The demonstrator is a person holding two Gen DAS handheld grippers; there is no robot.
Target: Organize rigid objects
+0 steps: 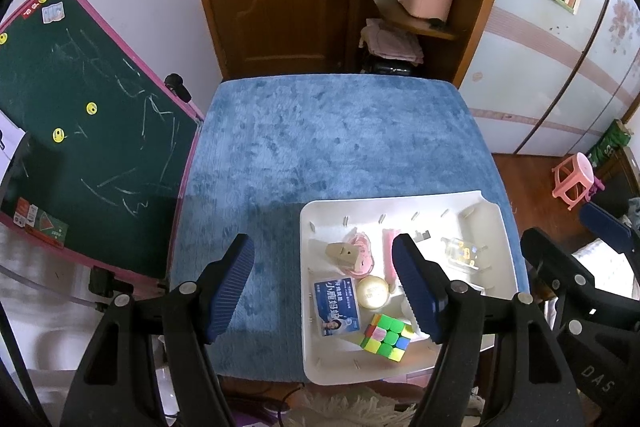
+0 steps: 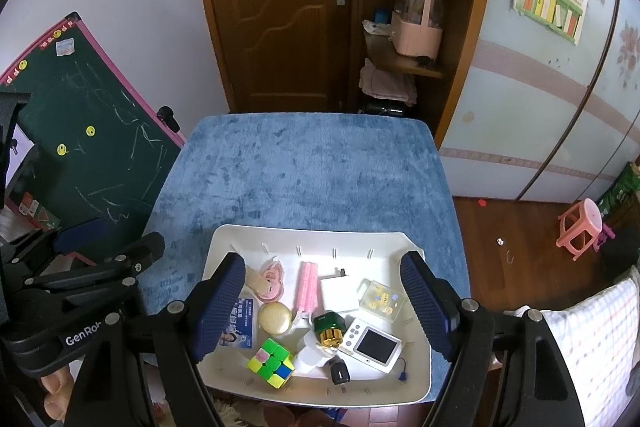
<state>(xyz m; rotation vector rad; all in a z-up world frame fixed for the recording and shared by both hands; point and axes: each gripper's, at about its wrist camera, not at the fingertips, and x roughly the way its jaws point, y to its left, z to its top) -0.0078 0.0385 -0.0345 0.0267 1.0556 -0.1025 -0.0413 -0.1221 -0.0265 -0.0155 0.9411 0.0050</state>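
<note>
1. Left gripper (image 1: 324,291): fingers spread apart, nothing between them, poised above the blue cloth (image 1: 320,131) at the tray's left edge.
2. White tray (image 2: 224,239): sits at the near right of the cloth-covered table and holds all the rigid objects.
3. Tray contents, left to right: blue card (image 2: 238,325), round cream tin (image 2: 275,319), colour cube (image 2: 271,363) at the near edge, pink roller (image 2: 308,285), green bottle with gold cap (image 2: 330,329), white small-screen device (image 2: 374,343), clear box (image 2: 380,301), possibly plastic.
4. Right gripper (image 2: 324,311): fingers released, empty, hanging over the tray.
</note>
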